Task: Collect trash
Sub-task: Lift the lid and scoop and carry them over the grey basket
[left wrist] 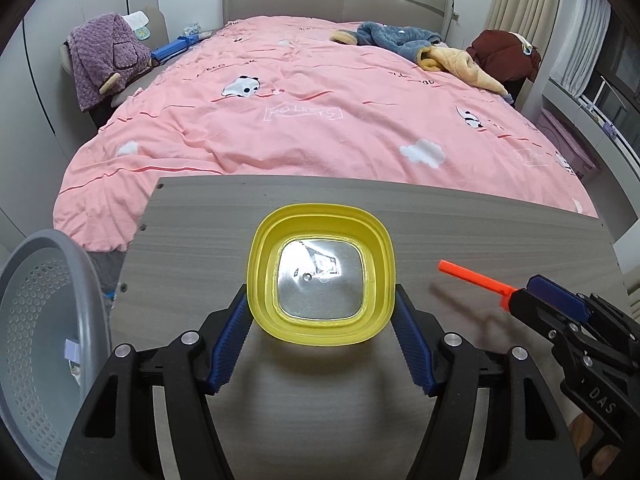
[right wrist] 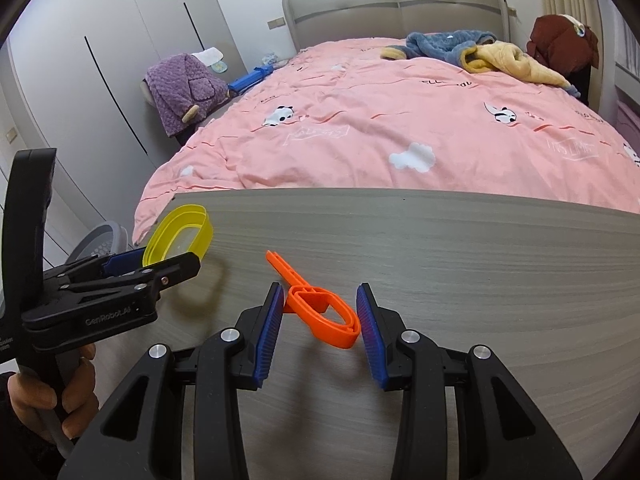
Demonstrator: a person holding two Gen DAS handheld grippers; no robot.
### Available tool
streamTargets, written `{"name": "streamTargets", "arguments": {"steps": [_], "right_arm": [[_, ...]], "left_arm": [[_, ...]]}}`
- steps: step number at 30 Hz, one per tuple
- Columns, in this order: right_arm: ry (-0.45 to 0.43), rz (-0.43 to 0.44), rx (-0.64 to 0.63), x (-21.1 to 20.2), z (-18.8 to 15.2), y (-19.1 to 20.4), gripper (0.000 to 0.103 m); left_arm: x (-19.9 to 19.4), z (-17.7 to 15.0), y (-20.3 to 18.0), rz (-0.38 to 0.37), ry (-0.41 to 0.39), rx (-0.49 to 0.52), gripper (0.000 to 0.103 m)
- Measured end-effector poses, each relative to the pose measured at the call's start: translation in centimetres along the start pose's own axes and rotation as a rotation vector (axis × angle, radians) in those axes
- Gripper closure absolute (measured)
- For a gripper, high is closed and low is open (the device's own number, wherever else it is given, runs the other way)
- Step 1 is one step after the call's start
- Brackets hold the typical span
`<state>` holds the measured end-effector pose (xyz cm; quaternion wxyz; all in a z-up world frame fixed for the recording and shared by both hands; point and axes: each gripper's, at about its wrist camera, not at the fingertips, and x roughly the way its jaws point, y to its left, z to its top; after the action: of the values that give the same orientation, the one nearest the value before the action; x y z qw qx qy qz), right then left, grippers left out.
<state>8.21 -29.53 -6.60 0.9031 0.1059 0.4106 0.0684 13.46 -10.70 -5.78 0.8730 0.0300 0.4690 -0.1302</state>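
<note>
Both jaws hold trash above the surface, basket waiting at the left.

The left gripper (left wrist: pixel 322 312) has its jaws clamped on the sides of a yellow lid (left wrist: pixel 320 278), held tilted and clear of the surface (left wrist: pixel 460 232), judging by the shadow beneath it; a side grip suits a shallow rim that offers little else to pinch. The right gripper (right wrist: pixel 320 326) has its jaws nearly shut on the loop end of an orange opener (right wrist: pixel 320 310), the handle pointing off to 11 o'clock; the loop is the widest part, so it seats between the pads. A grey basket (left wrist: pixel 48 344) stands at 9 o'clock of the left jaws, off the surface edge, likely the drop point. Beyond, at 12 o'clock, is the pink bed (left wrist: pixel 320 100).
</note>
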Motion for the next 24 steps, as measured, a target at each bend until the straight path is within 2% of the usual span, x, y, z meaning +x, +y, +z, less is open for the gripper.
{"name": "streamTargets", "arguments": {"steps": [11, 24], "right_arm": [[-0.011, 0.027, -0.062, -0.9, 0.3, 4.8, 0.066], [0.009, 0.147, -0.207, 1.5, 1.2, 15.6, 0.066]], "left_arm": [[-4.7, -2.0, 4.9, 0.029, -0.068, -0.068, 0.037], [-9.8, -5.2, 15.0, 0.176, -0.130, -0.187, 0.037]]}}
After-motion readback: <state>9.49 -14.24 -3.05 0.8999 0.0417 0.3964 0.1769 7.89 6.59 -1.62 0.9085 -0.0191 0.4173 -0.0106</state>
